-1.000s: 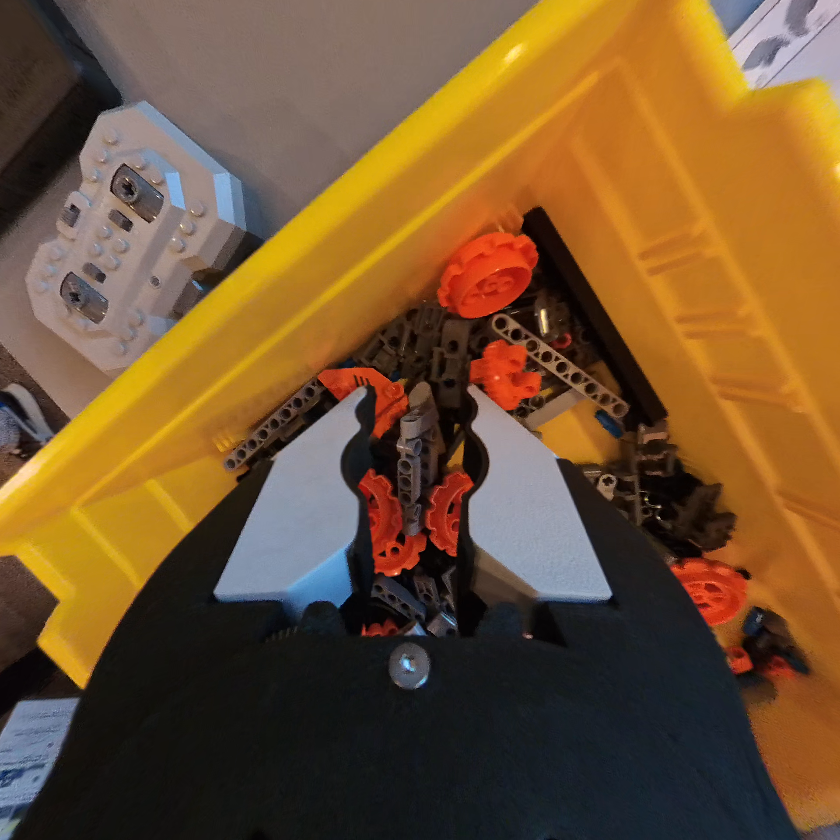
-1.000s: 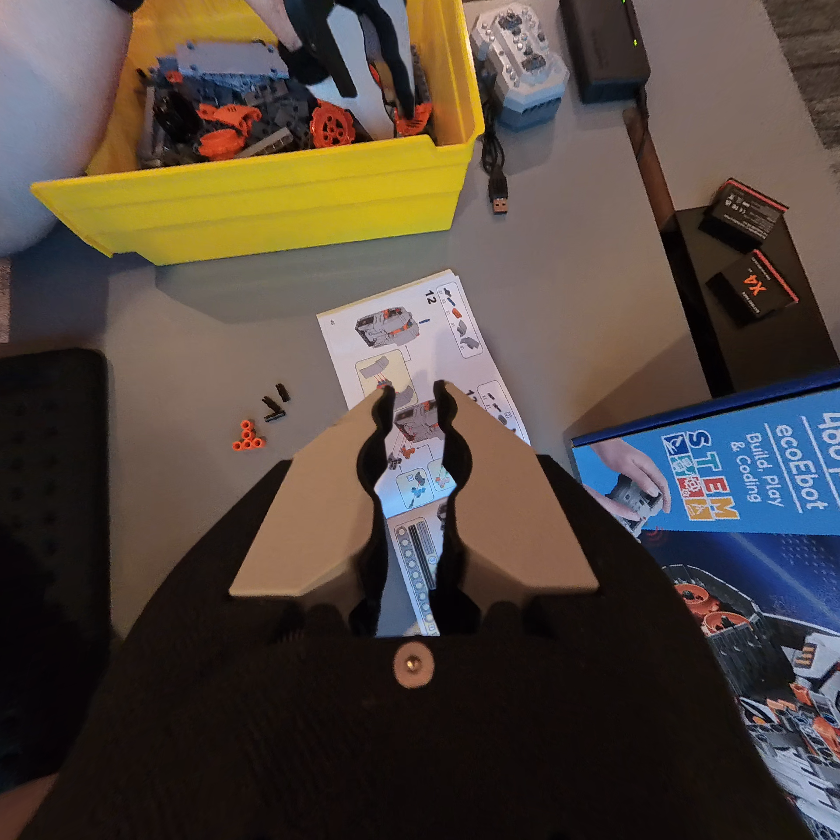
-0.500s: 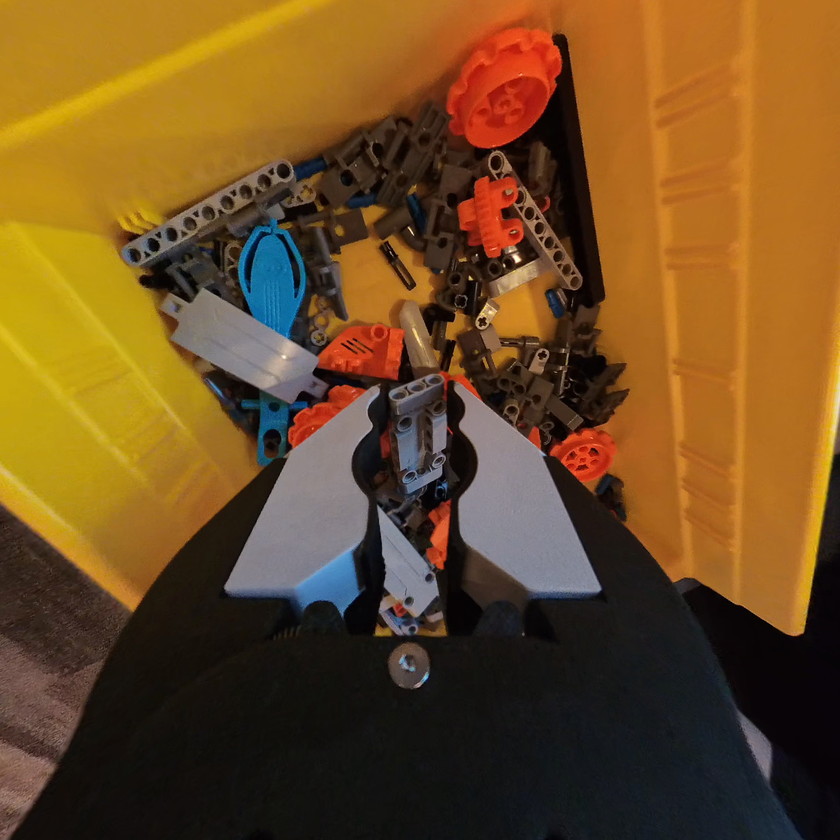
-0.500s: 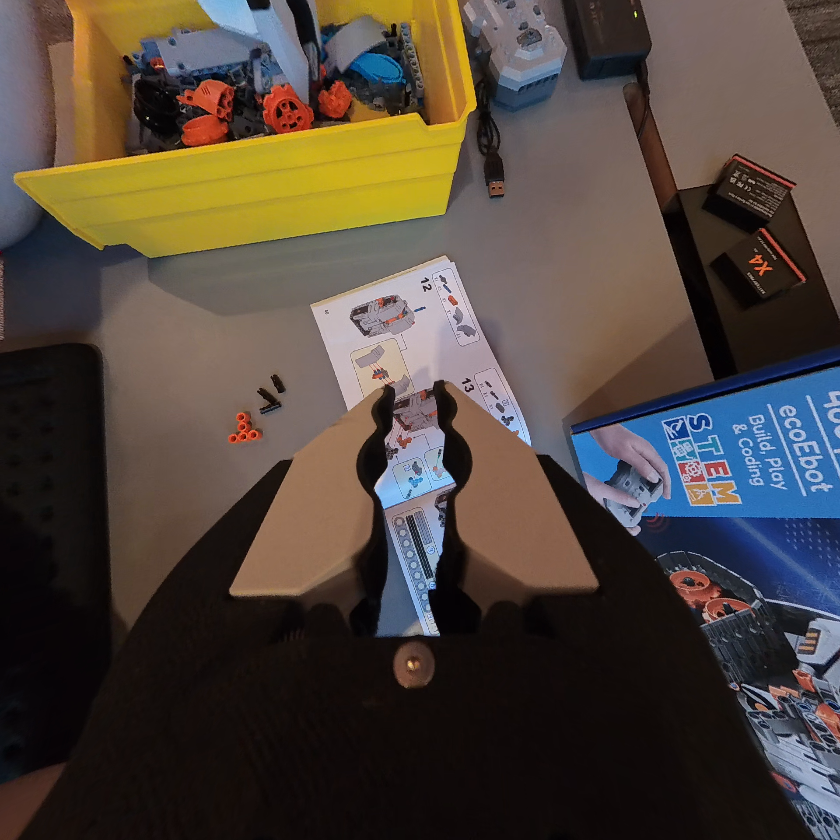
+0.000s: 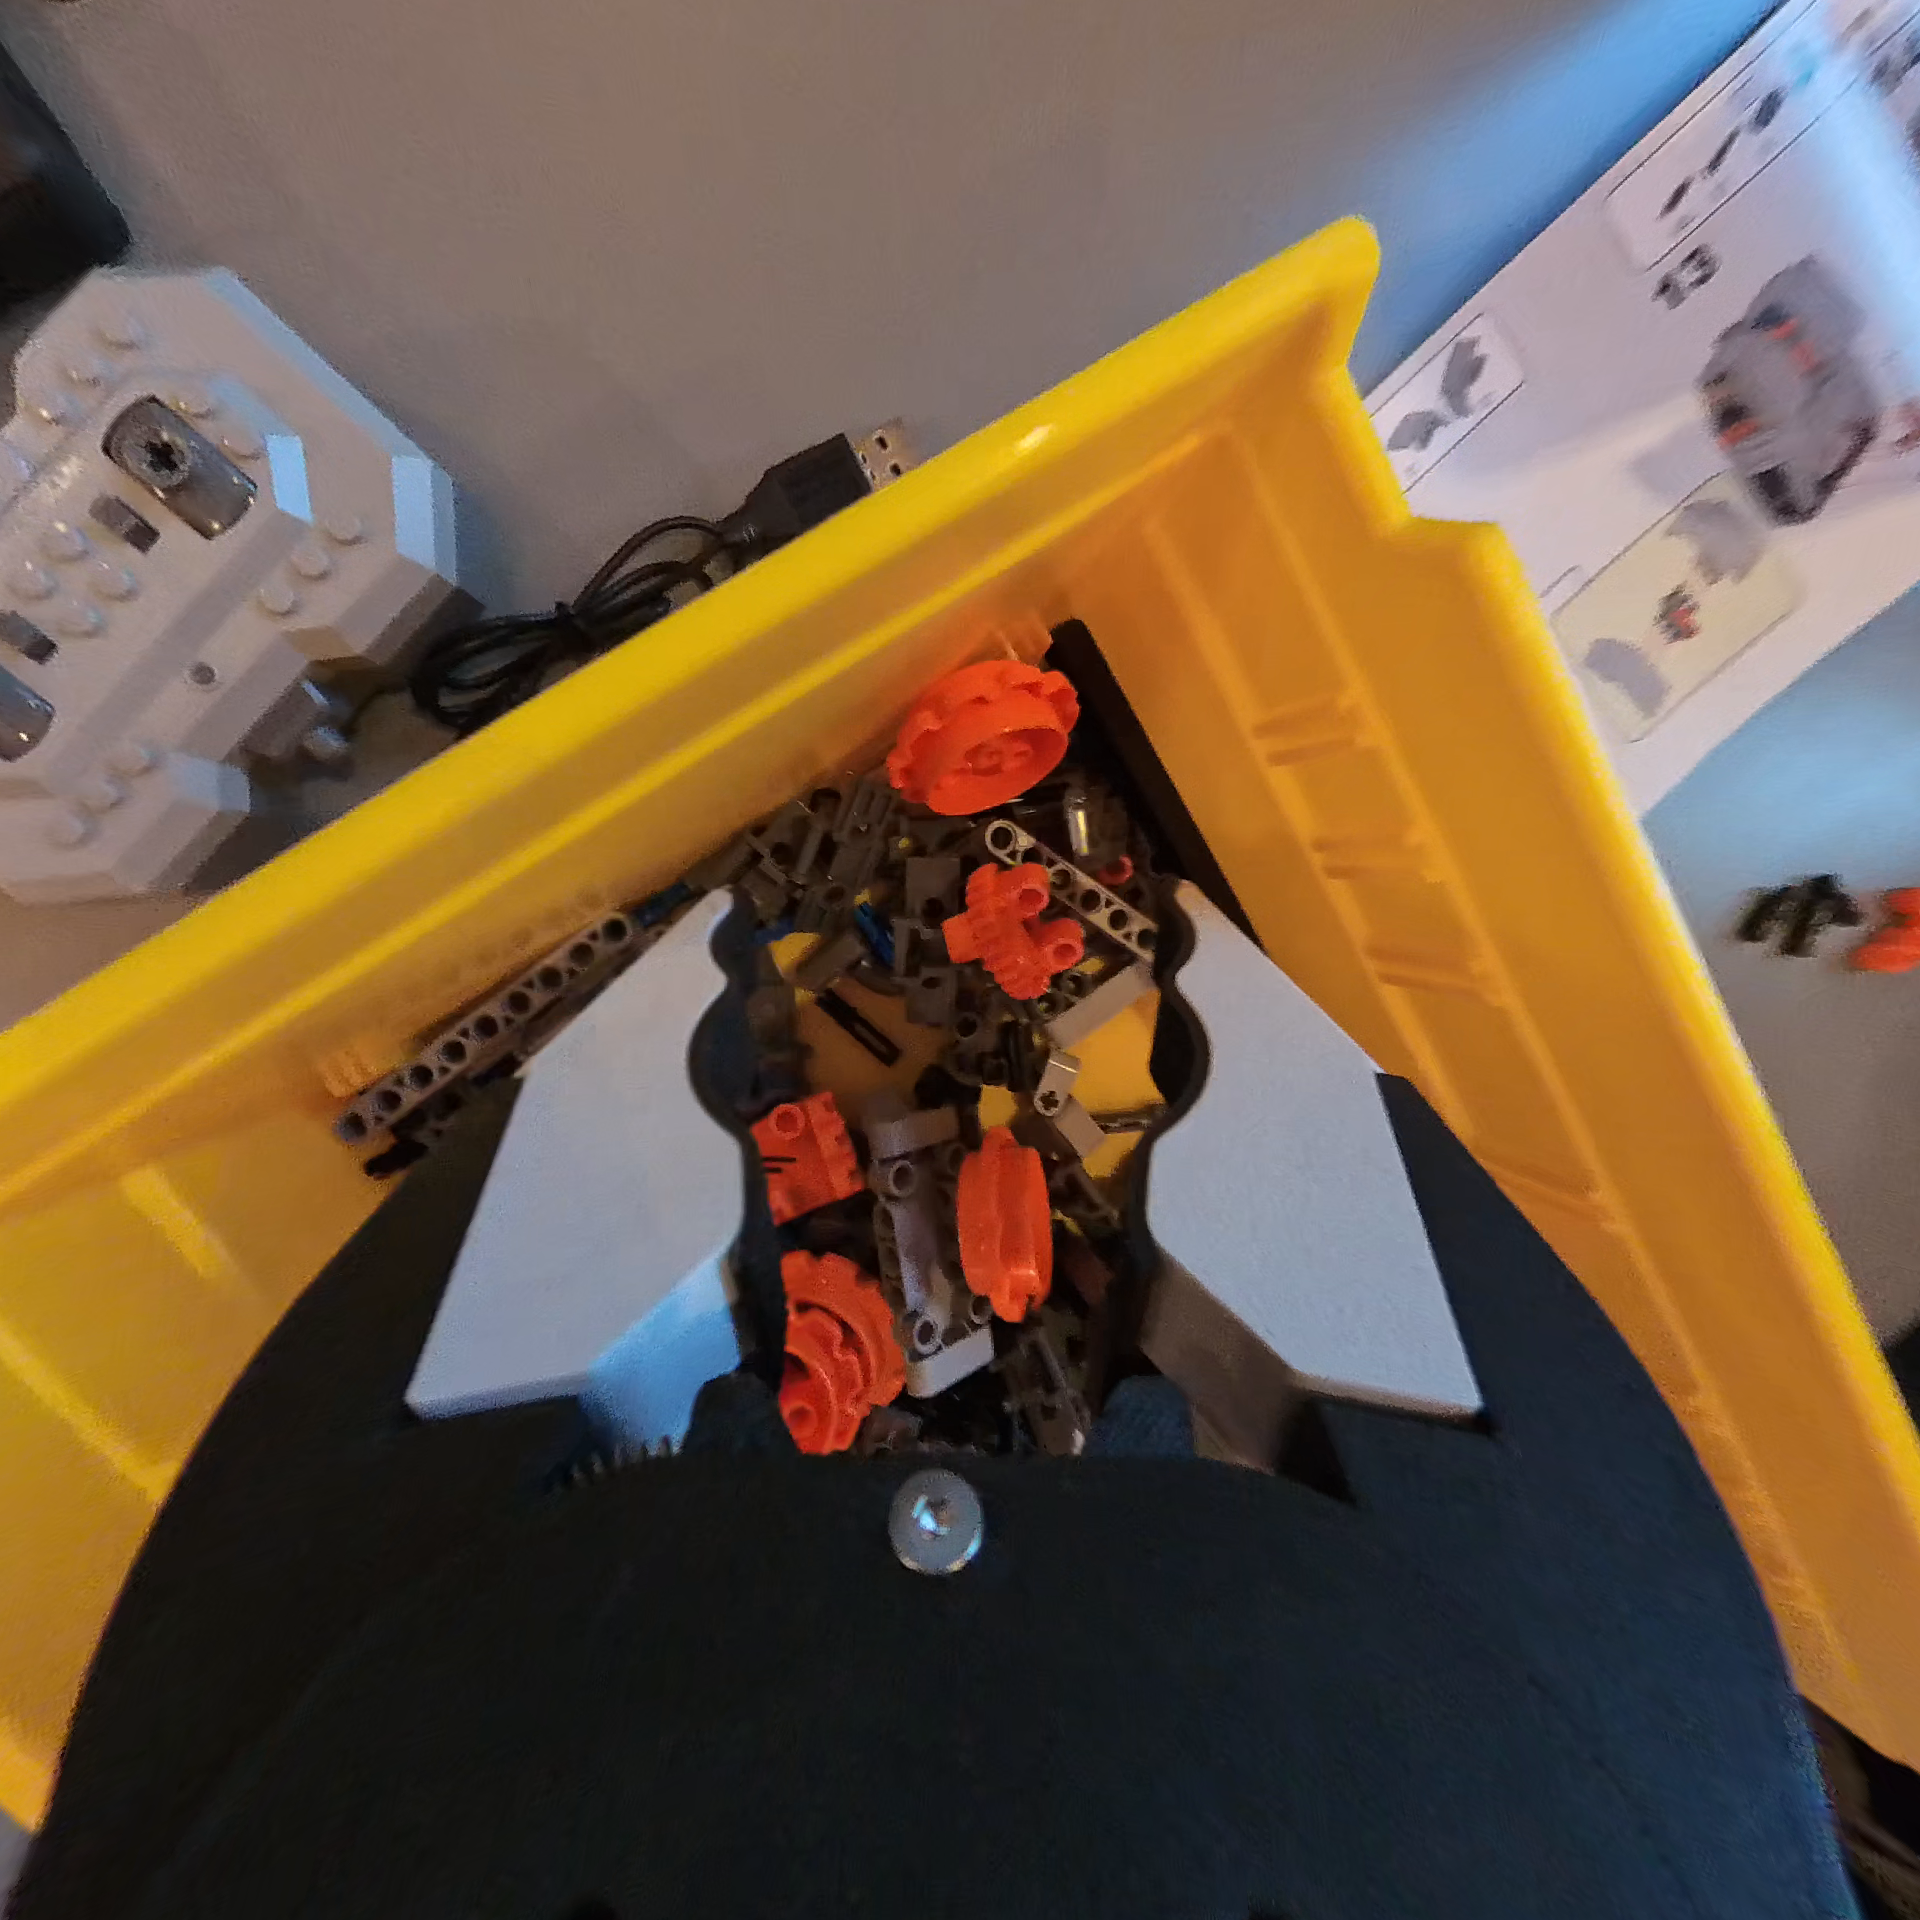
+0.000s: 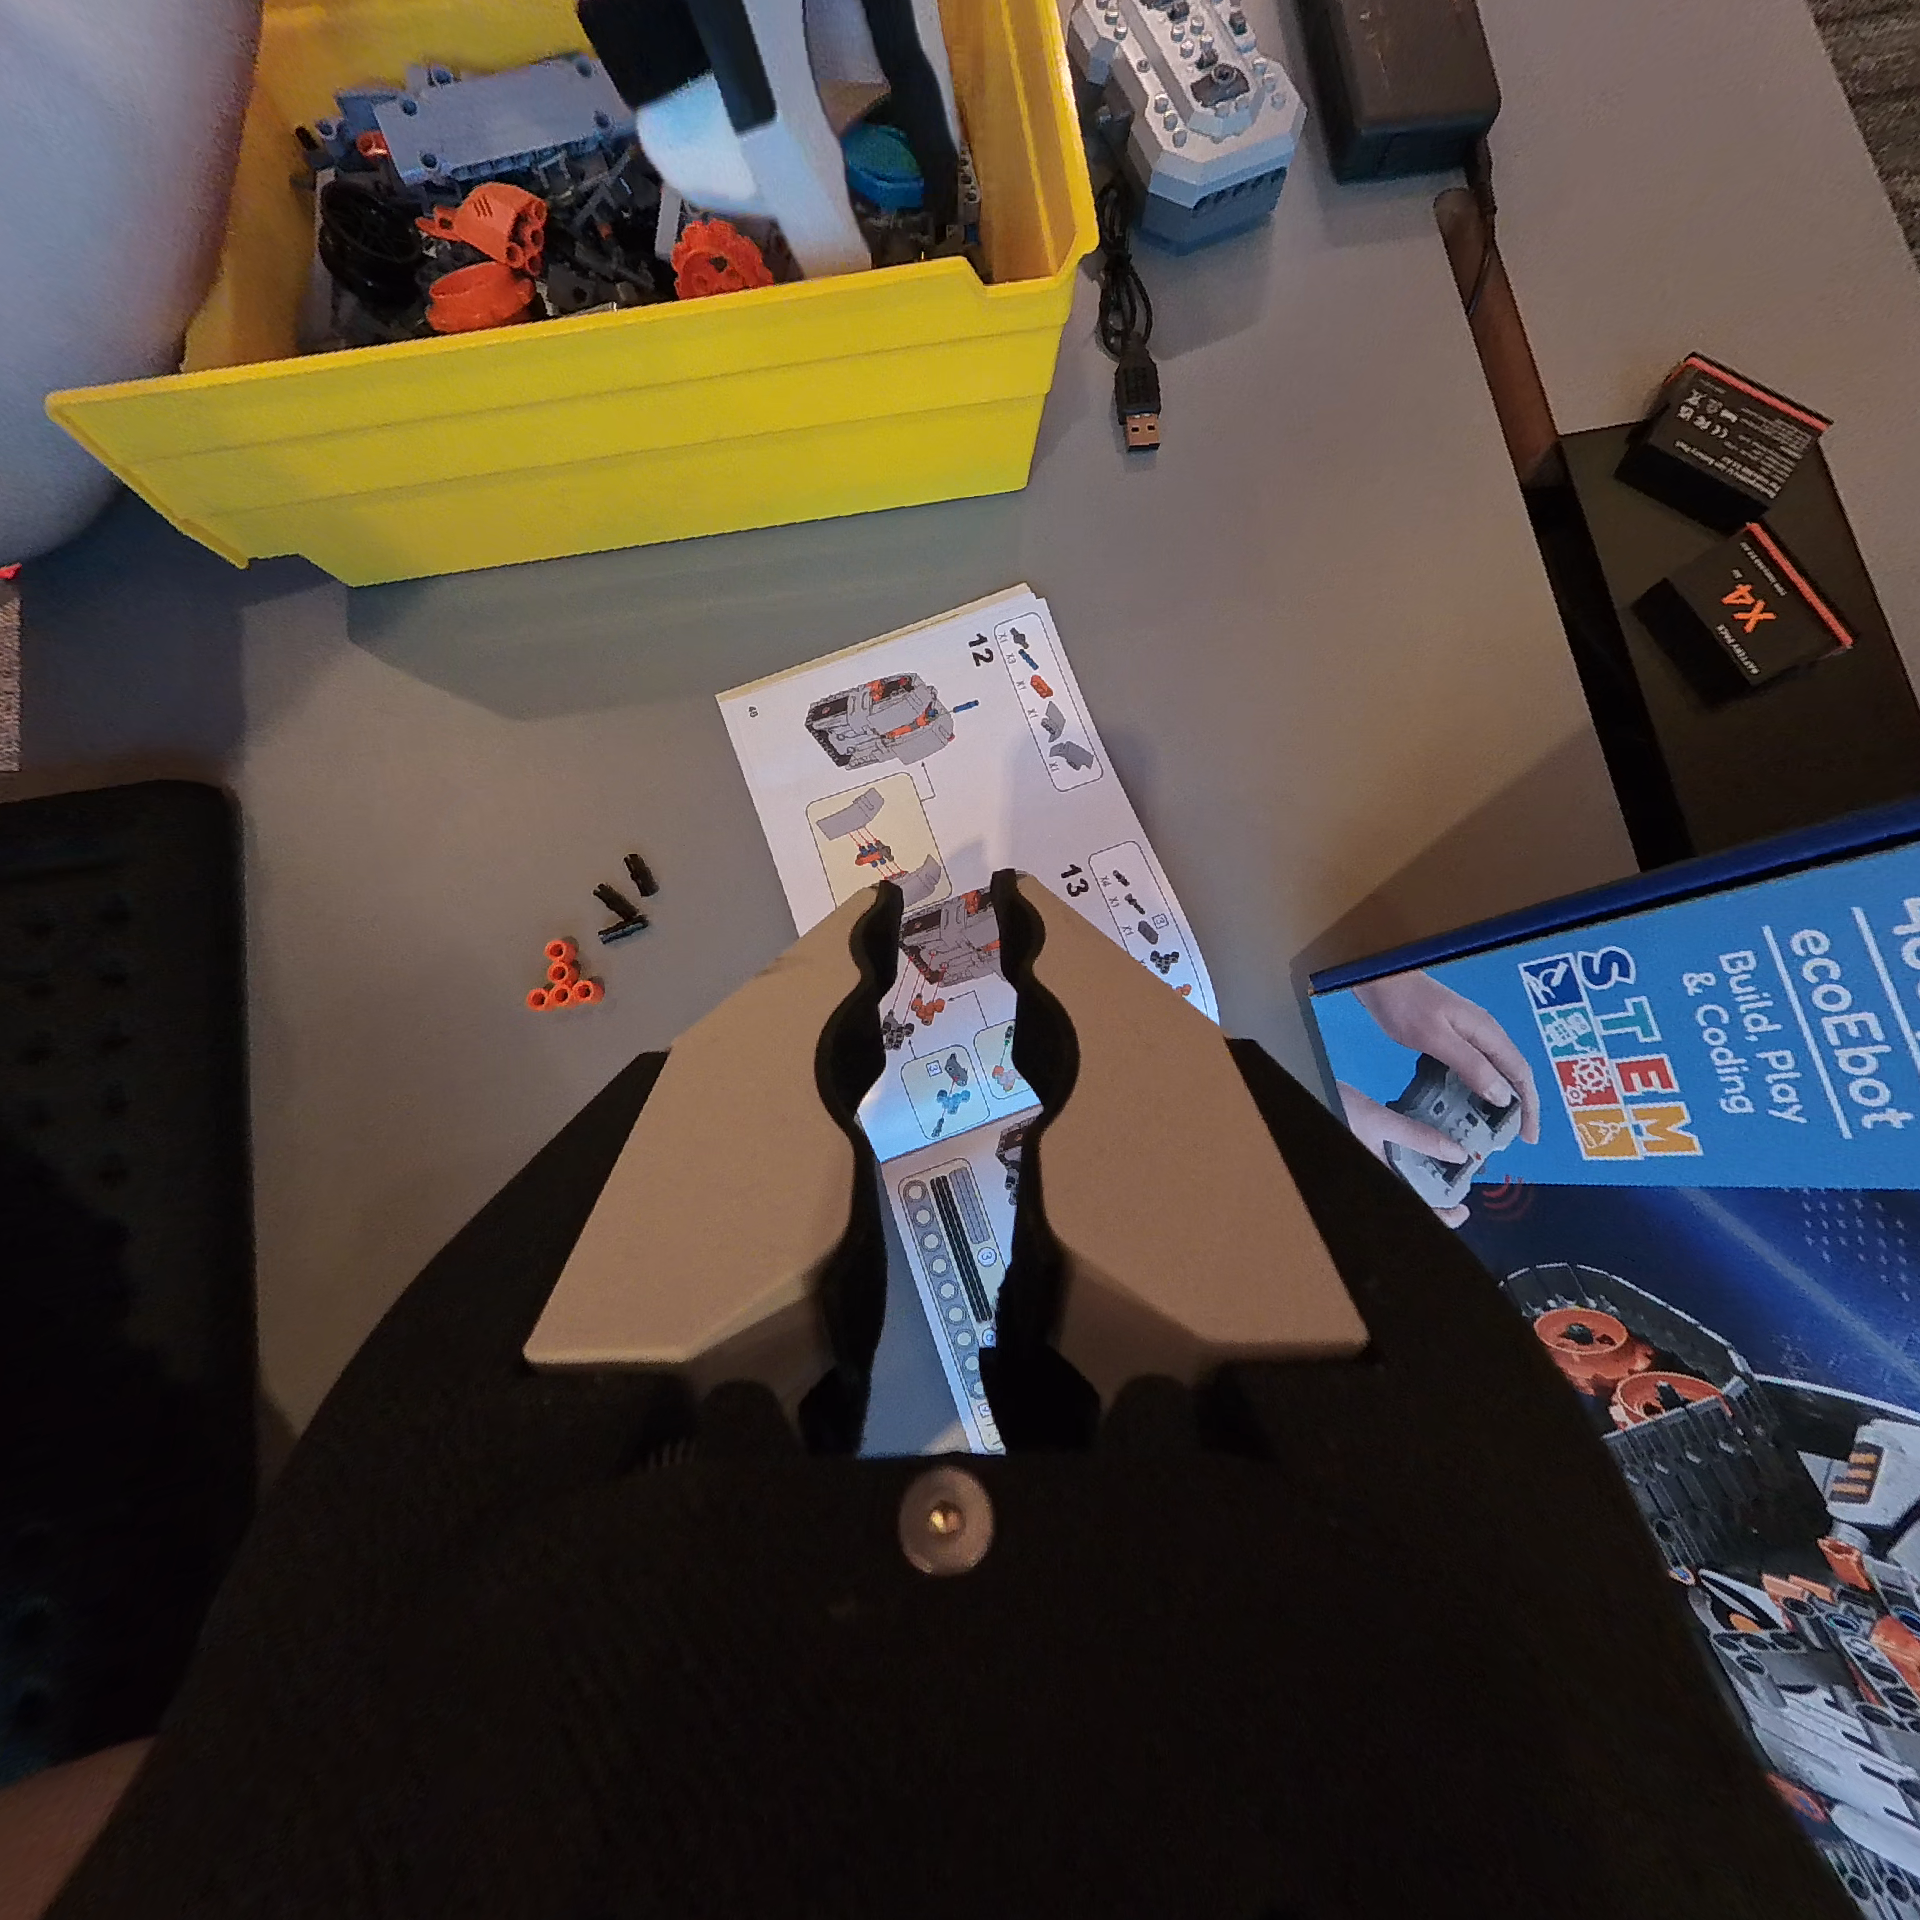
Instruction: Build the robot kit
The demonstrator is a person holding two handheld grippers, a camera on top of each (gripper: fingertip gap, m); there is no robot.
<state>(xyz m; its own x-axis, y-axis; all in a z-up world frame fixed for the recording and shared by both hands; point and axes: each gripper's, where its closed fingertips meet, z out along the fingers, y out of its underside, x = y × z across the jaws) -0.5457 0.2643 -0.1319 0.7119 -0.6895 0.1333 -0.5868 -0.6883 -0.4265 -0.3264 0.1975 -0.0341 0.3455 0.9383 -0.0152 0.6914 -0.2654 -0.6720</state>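
Observation:
My left gripper (image 5: 951,914) is open wide inside the yellow bin (image 5: 623,727), above a pile of grey, black and orange building parts, and it holds nothing. Between its fingers lie an orange gear (image 5: 1003,1221), an orange wheel piece (image 5: 831,1351) and a grey connector (image 5: 925,1247). A large orange wheel (image 5: 982,738) sits in the bin's far corner. The left gripper also shows in the right wrist view (image 6: 779,135), inside the bin (image 6: 623,436). My right gripper (image 6: 945,888) hovers over the instruction booklet (image 6: 935,748), its jaws slightly apart and empty.
Small orange connectors (image 6: 561,977) and black pins (image 6: 623,899) lie left of the booklet. A blue product box (image 6: 1662,1143) is at the right and a black pad (image 6: 104,1143) at the left. A grey control hub (image 6: 1195,104), a USB cable (image 6: 1138,416) and black battery packs (image 6: 1745,623) lie beyond. Some 25 cm of space lies between my two pairs of fingers. My left gripper is the nearer one to the grey control hub (image 6: 1195,104): about 10 cm, against 35 cm. It is also in sight in the left wrist view (image 5: 254,510).
The left gripper has opened from a narrow gap to wide and tilted back toward the bin's corner, so the rim and table show again. The right gripper has barely moved.

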